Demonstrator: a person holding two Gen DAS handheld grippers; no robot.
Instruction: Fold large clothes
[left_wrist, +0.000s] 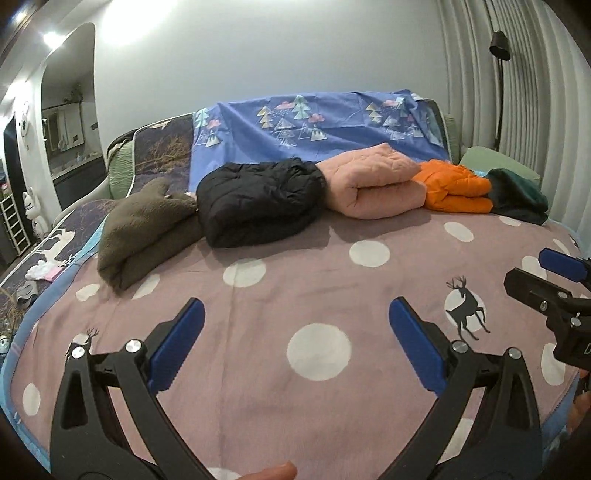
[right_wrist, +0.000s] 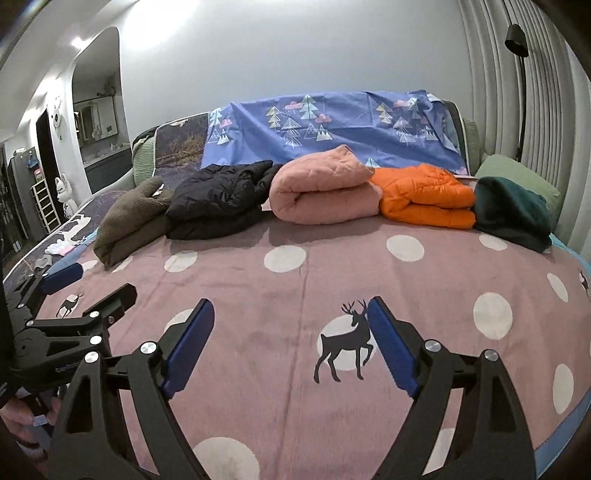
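Both left gripper (left_wrist: 295, 312) and right gripper (right_wrist: 290, 314) gape above blanket (left_wrist: 314, 280)

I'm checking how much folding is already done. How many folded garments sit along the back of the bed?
5, in a row from left to right: brown fleece, black puffer jacket, pink quilted piece, orange puffer jacket, dark green garment. Others could be hidden behind them.

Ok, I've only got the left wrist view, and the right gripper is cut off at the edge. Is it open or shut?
Observer: Open. In the right wrist view the right gripper has its jaws wide apart, with nothing between them.
Operator: What's it pointing at?
Observer: Bare pink dotted blanket. A deer print shows between its fingers, and the folded clothes lie further back.
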